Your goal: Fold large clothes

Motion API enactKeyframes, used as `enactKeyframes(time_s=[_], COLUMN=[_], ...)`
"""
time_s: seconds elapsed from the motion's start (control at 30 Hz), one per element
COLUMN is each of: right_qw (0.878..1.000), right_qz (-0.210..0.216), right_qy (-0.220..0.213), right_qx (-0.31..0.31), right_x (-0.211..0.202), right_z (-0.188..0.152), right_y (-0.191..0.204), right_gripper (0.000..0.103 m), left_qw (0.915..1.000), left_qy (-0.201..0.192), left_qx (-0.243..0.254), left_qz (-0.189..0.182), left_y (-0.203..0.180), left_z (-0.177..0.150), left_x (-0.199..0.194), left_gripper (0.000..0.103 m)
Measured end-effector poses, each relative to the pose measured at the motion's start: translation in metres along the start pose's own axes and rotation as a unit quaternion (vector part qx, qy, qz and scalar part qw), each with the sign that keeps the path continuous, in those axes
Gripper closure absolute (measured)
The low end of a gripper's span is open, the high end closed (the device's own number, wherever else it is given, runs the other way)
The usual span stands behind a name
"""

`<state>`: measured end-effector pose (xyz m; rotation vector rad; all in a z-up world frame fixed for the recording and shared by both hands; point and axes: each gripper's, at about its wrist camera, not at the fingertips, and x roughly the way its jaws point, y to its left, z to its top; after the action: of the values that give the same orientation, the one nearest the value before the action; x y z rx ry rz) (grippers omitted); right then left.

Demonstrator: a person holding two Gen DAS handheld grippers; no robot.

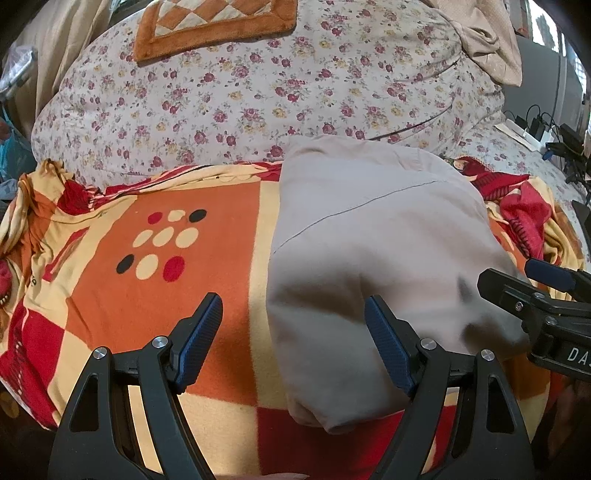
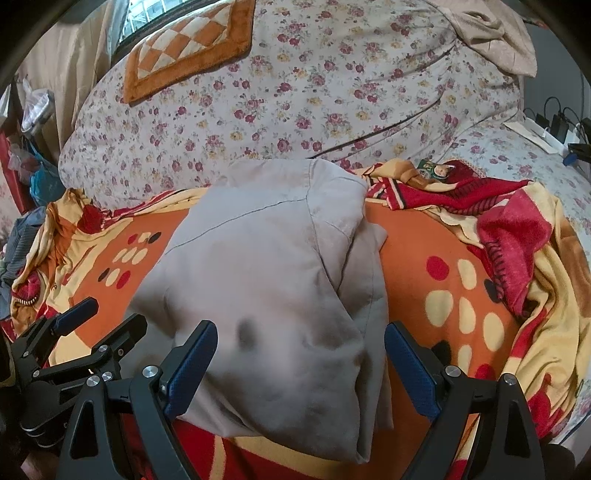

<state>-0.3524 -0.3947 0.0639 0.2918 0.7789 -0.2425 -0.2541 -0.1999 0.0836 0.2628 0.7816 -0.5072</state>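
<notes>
Half-hidden folded garment [image 2: 273,280], underlayers unseen

Beige garment [image 2: 273,295] on orange, red & cream checked blanket [image 1: 207,229] w/ dots; pale quilt [image 1: 258,99] in rose print; orange-cream diamond cushion [image 1: 214,22].

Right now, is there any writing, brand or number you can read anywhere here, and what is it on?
"DA": white letters on the right hand-held gripper body, cut off by the left wrist picture's edge.
Small picture label on the red cloth at the far edge of the orange blanket: too small to read.
Nothing else is readable.
</notes>
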Motion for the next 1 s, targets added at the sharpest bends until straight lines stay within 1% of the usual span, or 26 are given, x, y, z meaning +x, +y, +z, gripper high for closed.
enactKeyframes(time_s=[1.0], right_qw=[1.0], right_qz=[0.002], right_qy=[0.005], right_qx=[0.009], right_x=[0.0005], right_z=[-0.0007], right_y=[0.0004], right_gripper=[0.013], left_qw=[1.0], left_qy=[0.004], left_qx=[0.004], left_qz=[0.002], left_y=[0.0012], left_z=[-0.001], left_x=[0.0026], left_gripper=[0.023])
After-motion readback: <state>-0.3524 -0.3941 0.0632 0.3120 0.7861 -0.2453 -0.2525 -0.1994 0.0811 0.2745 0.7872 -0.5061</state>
